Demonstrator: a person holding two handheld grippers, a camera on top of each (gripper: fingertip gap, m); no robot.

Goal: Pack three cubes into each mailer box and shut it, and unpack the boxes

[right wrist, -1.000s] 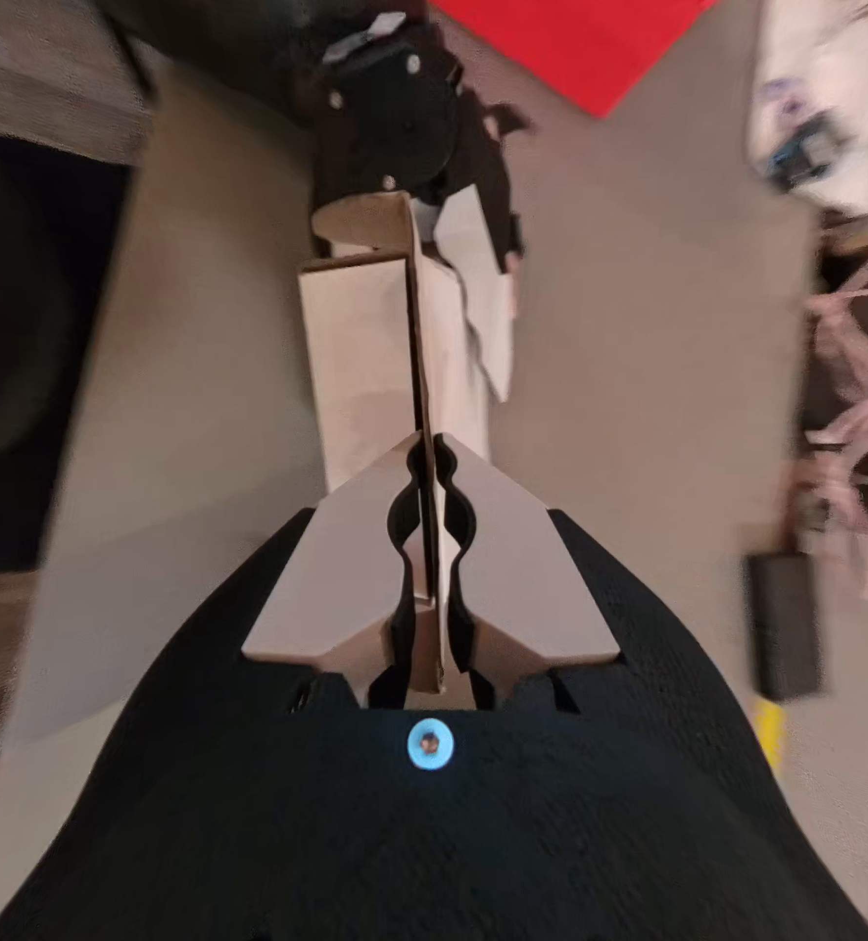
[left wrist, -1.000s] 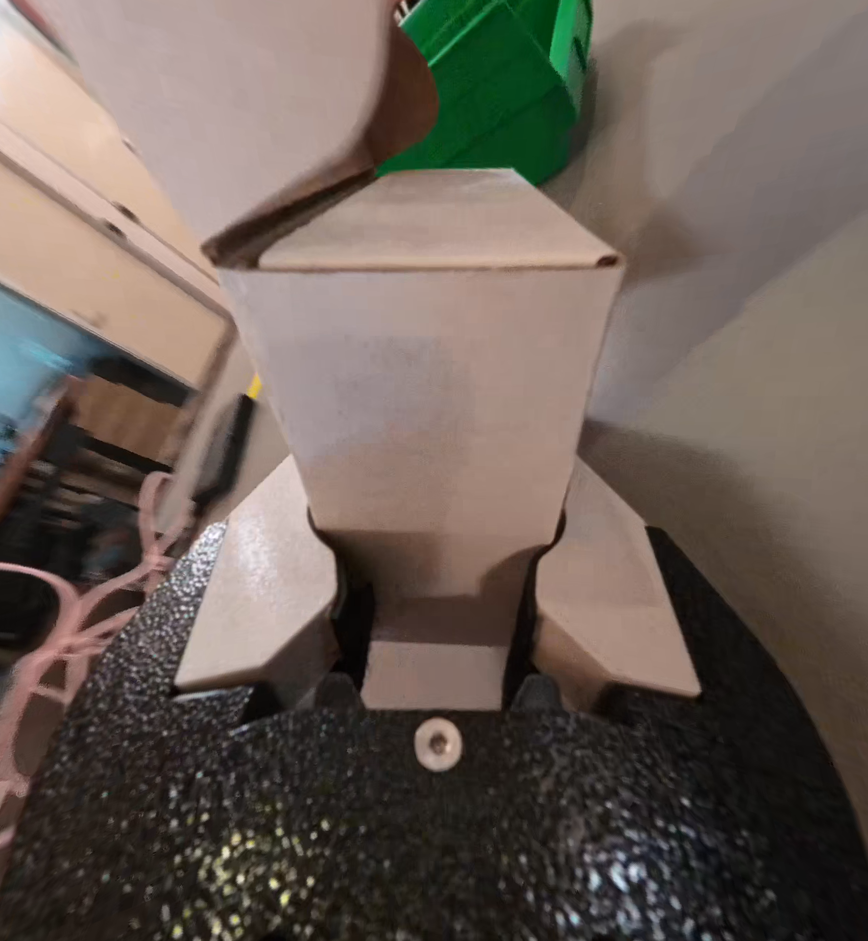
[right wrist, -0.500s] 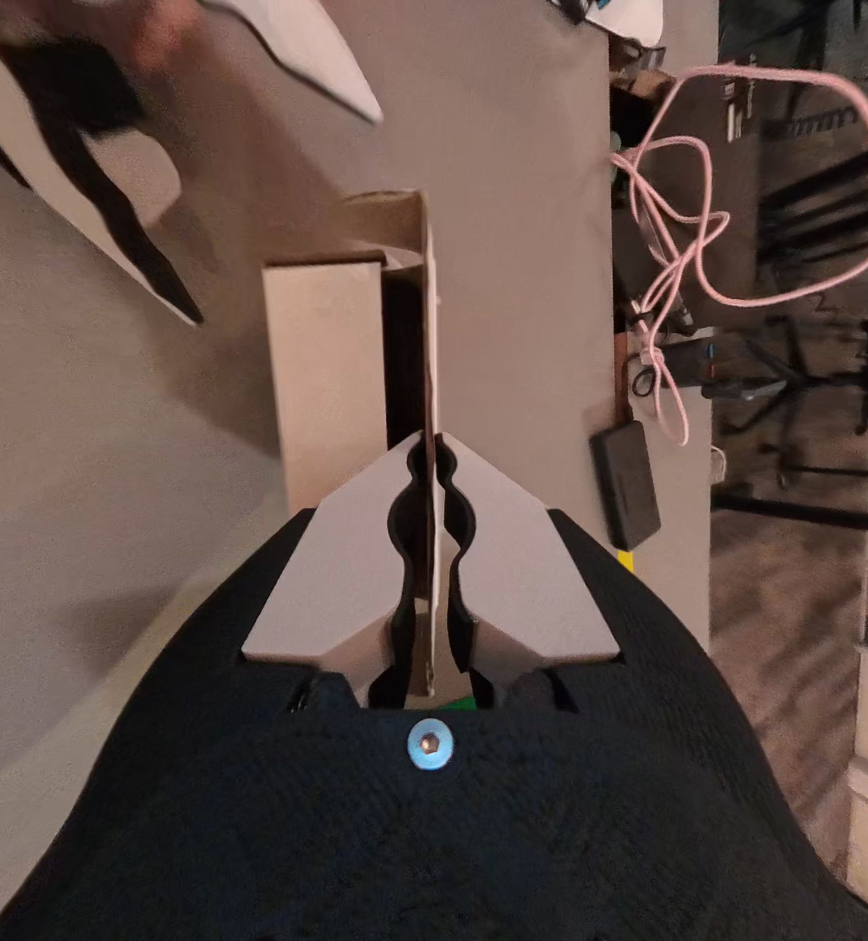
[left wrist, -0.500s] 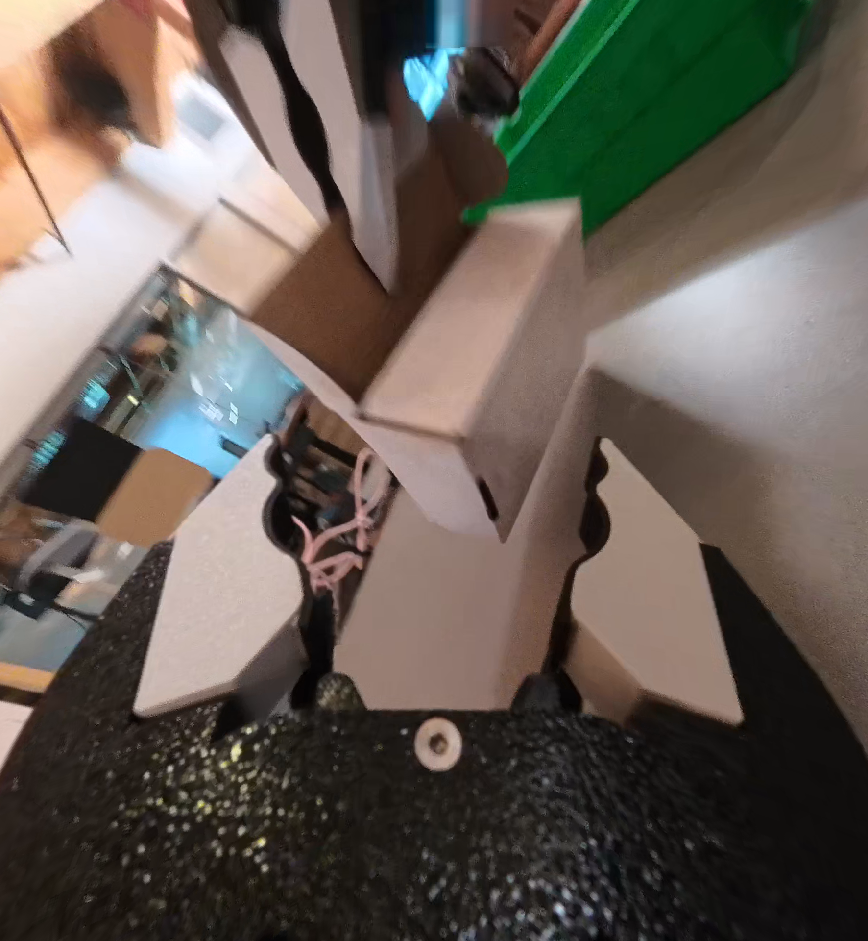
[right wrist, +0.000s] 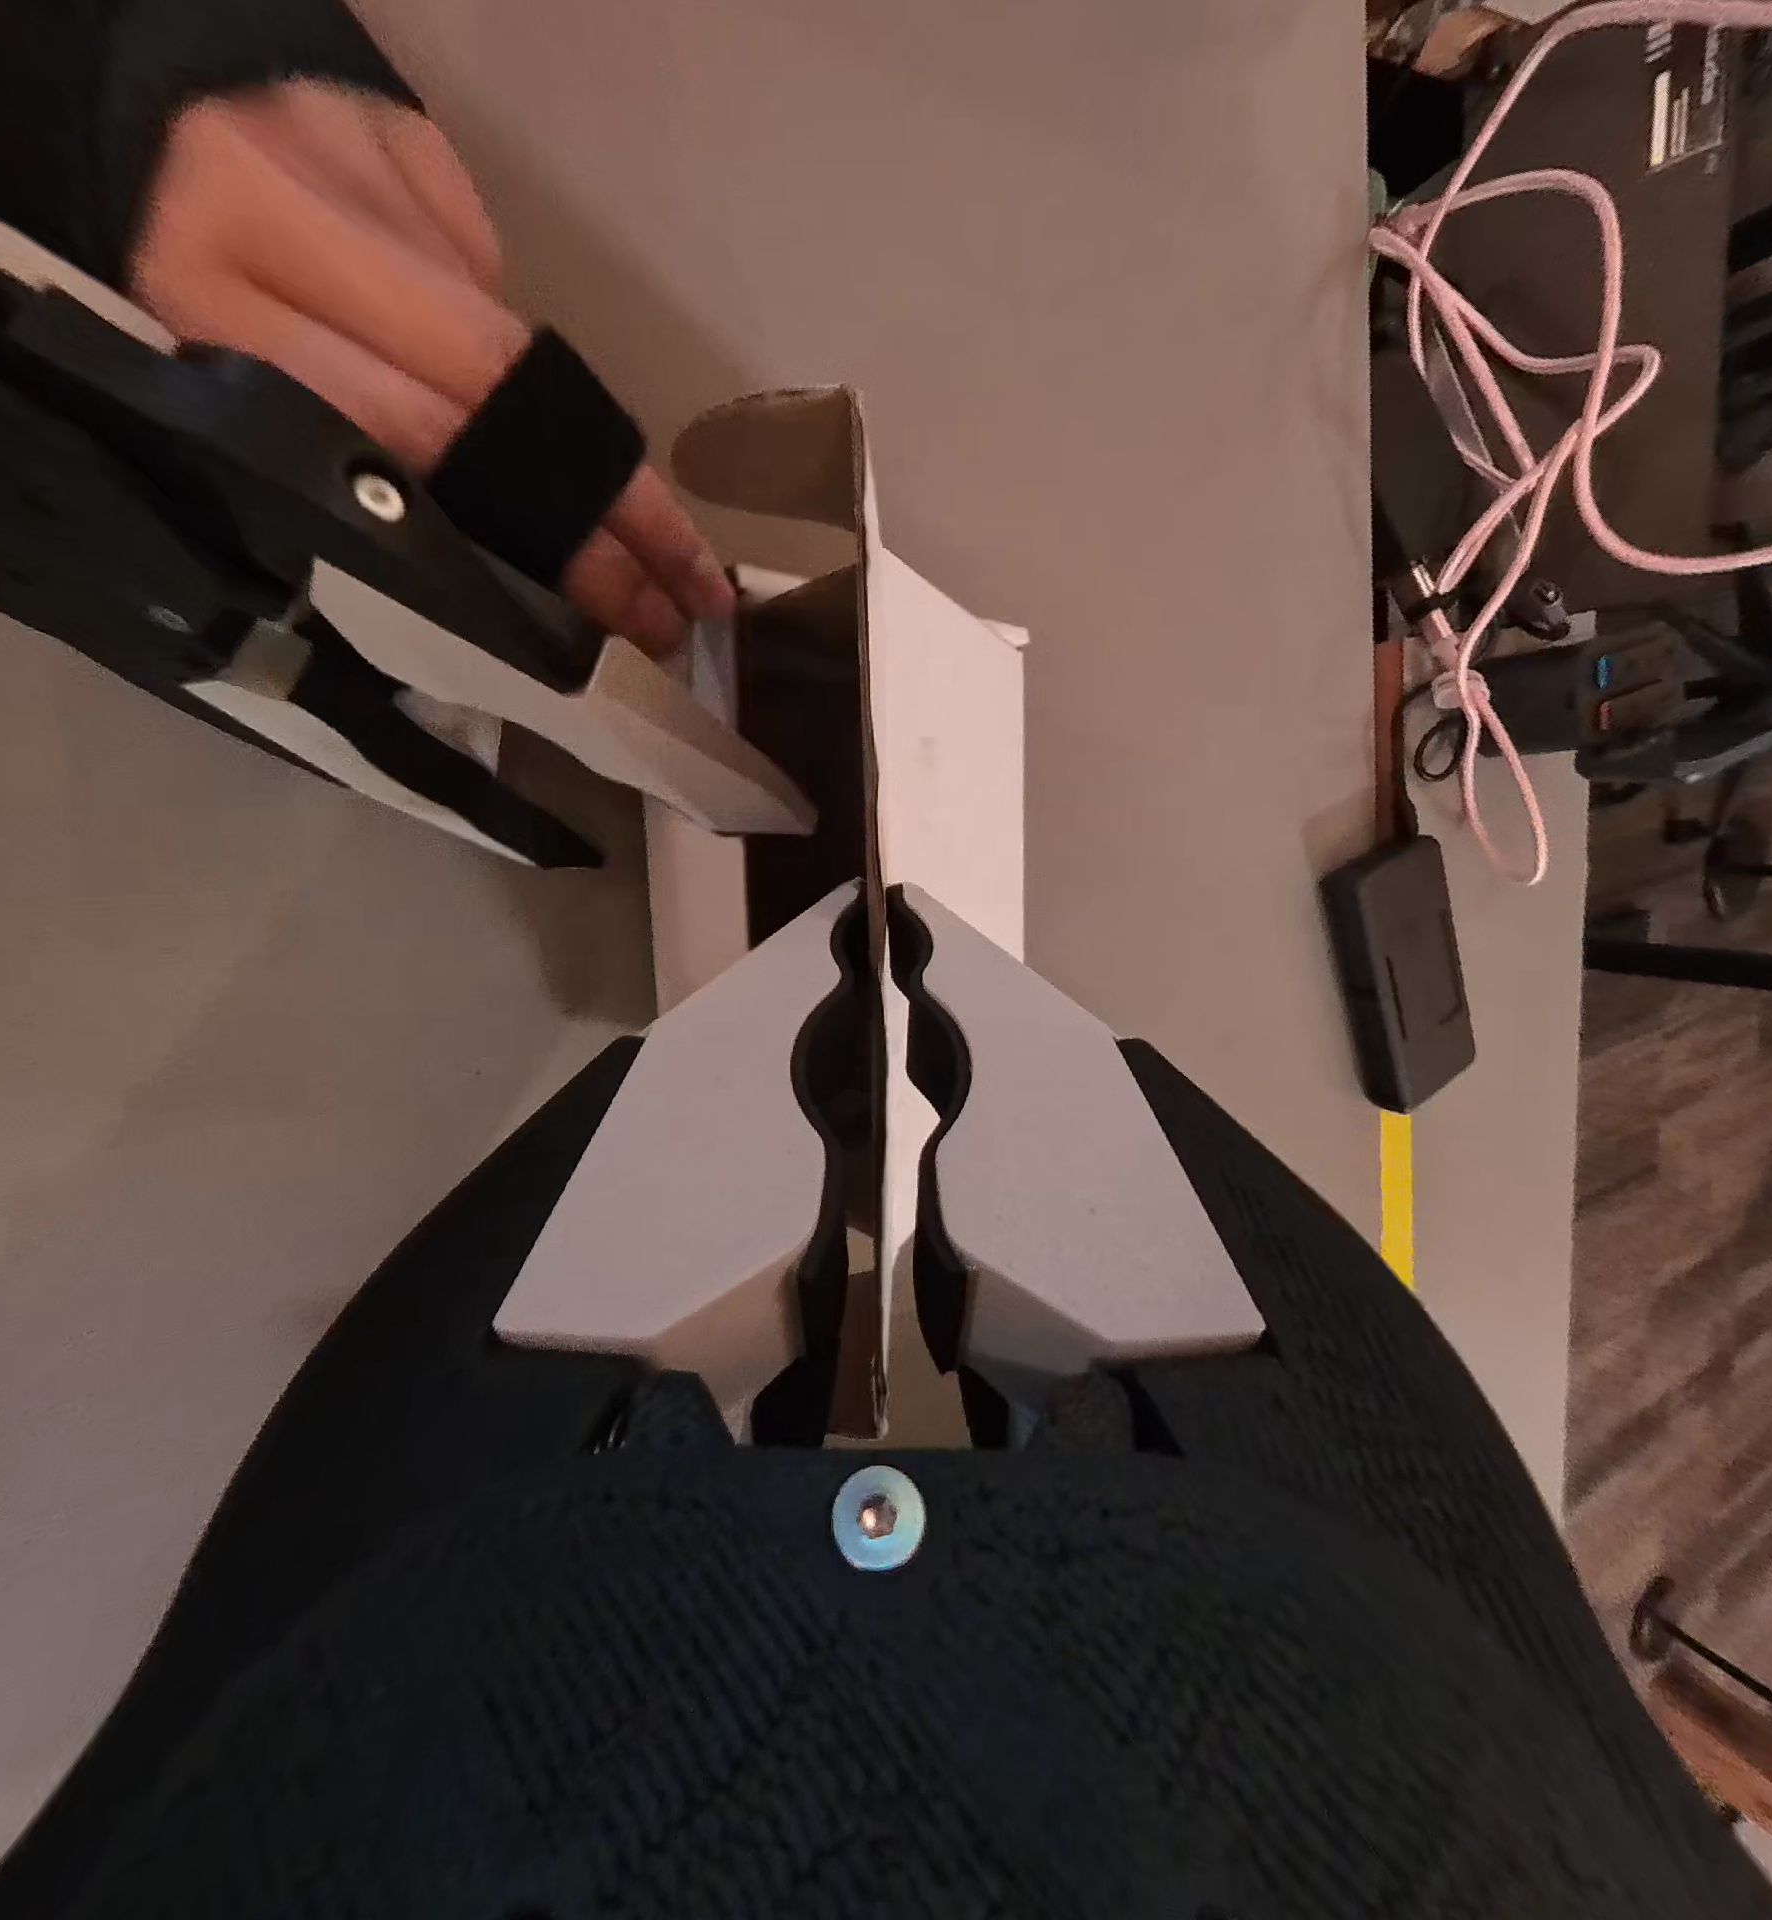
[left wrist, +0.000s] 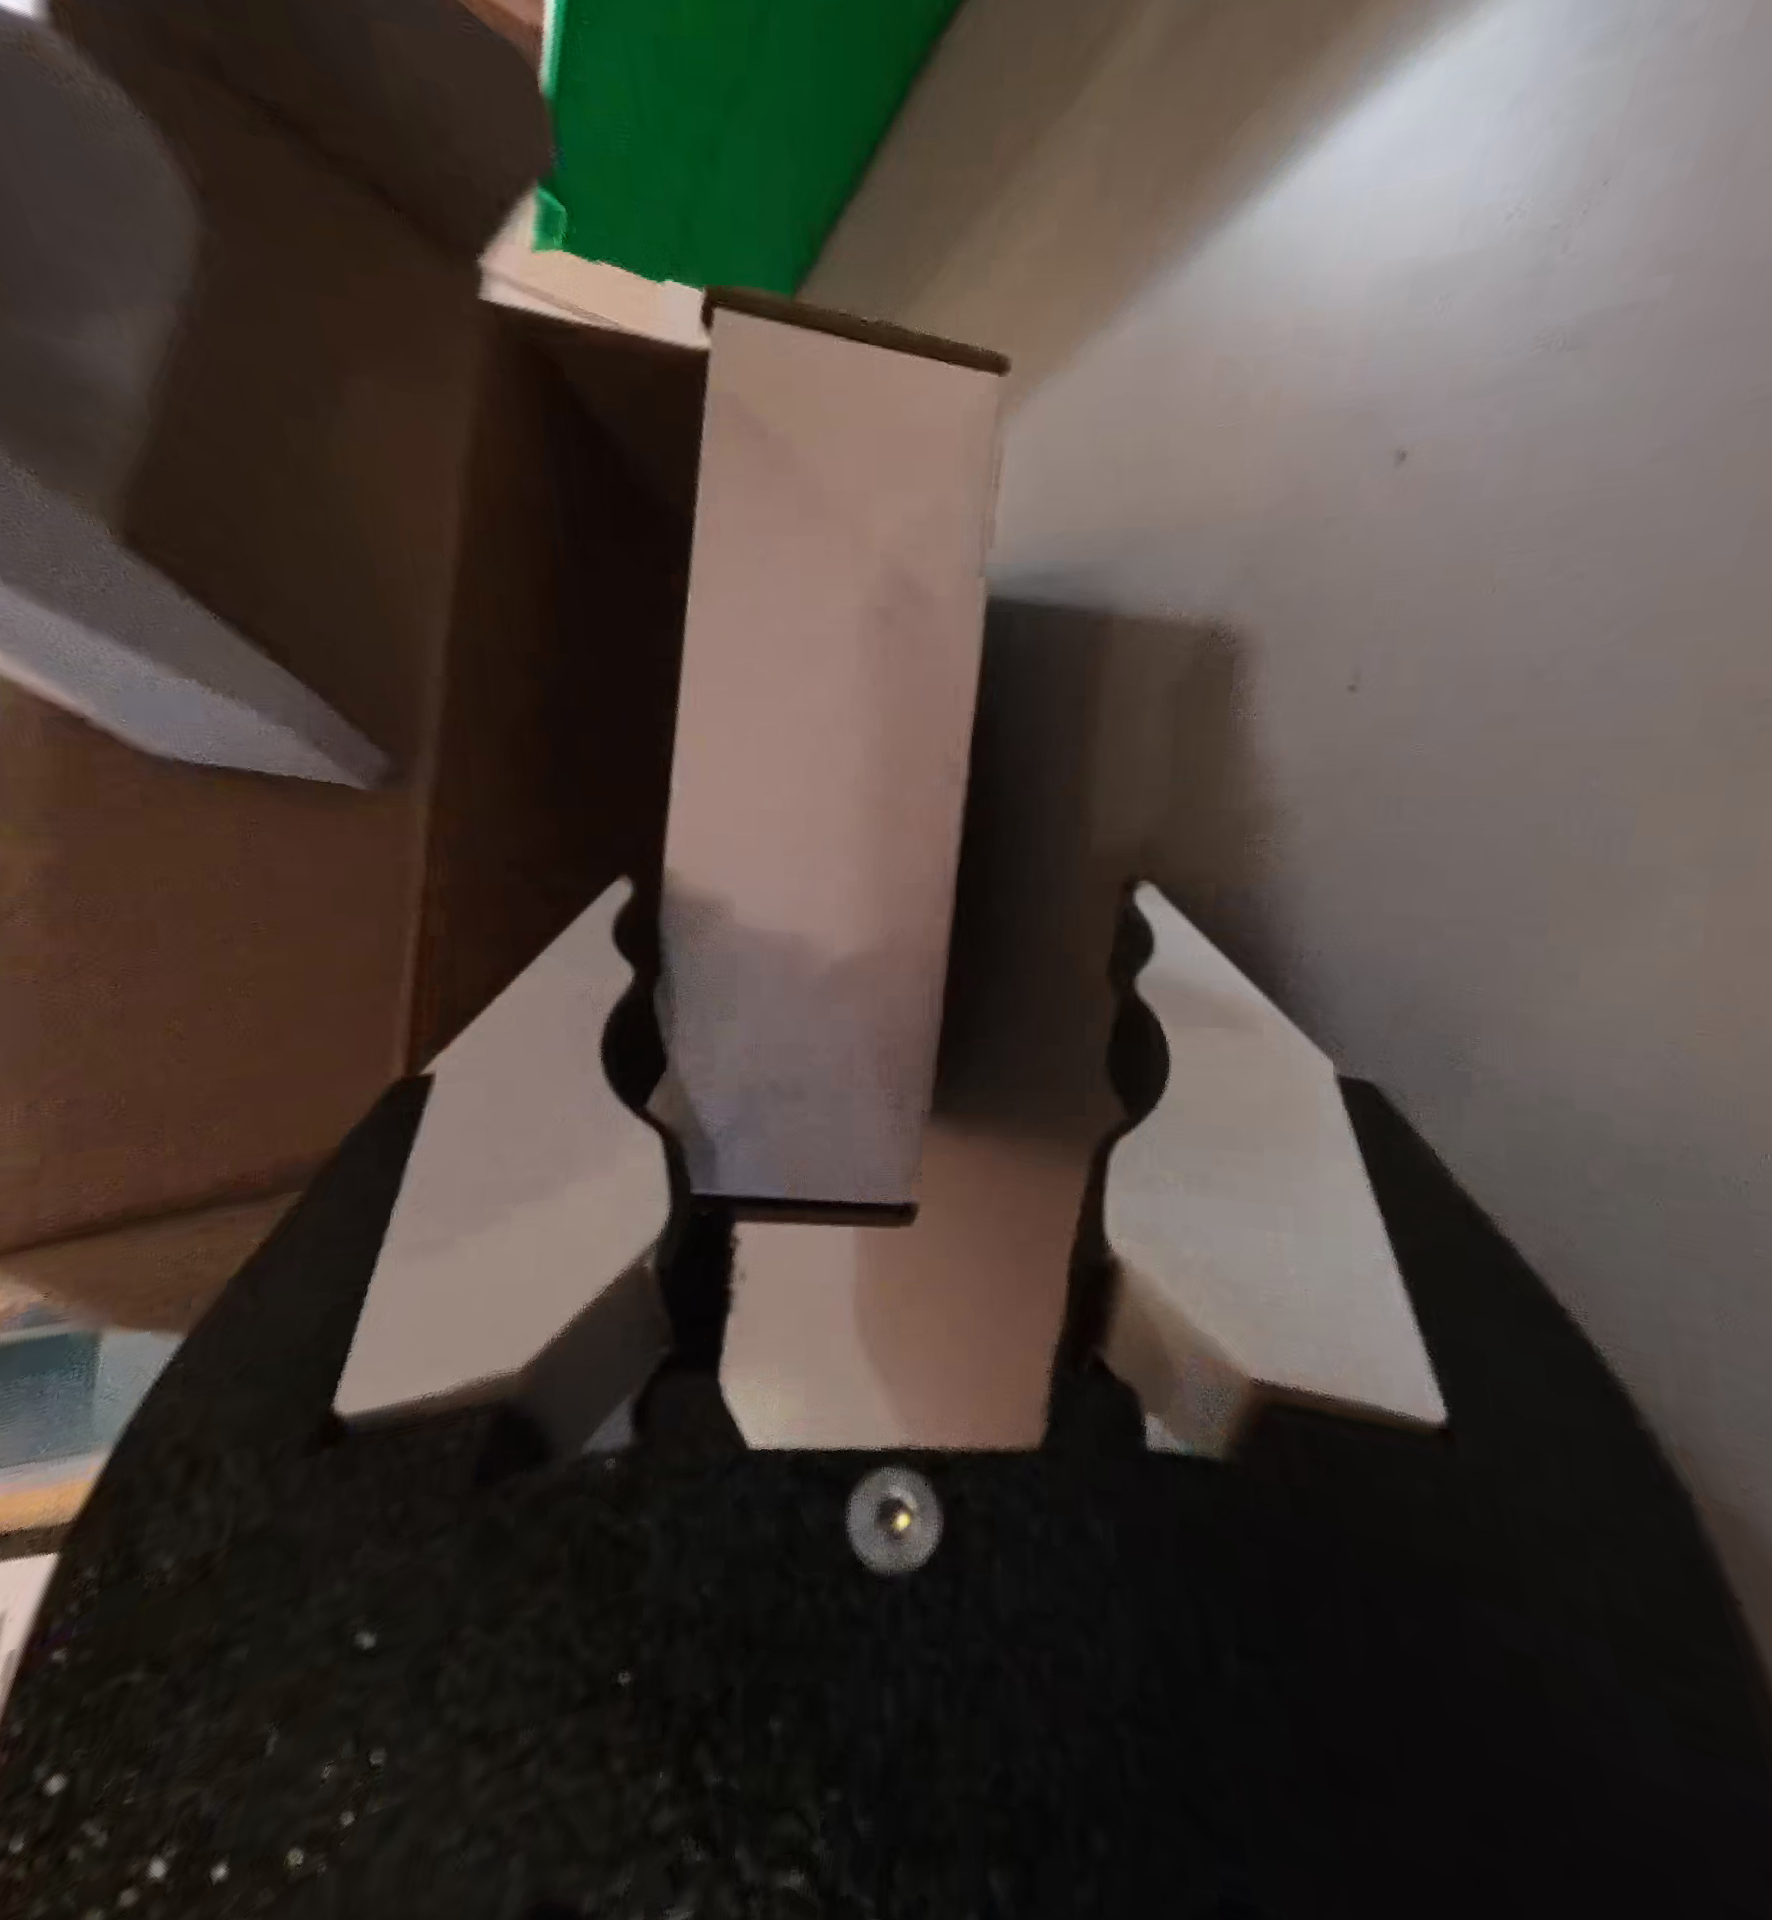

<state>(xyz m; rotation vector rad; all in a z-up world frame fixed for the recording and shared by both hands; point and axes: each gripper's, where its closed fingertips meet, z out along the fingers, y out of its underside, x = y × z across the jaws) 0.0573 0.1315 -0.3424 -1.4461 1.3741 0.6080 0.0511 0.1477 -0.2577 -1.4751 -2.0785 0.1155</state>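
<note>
Your R gripper [right wrist: 877,904] pinches the box lid [right wrist: 866,665] w/ L gripper [left wrist: 877,925] spread round the wall [left wrist: 840,727]; yank sideways and lid could tear.

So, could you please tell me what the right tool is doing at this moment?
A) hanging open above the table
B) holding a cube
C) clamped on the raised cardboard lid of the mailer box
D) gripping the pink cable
C: in the right wrist view the right tool has its fingers pressed onto the thin upright lid of the mailer box.

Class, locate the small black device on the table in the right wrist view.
The small black device lies at the table's right edge, right of the mailer box, below the pink cable.
</note>
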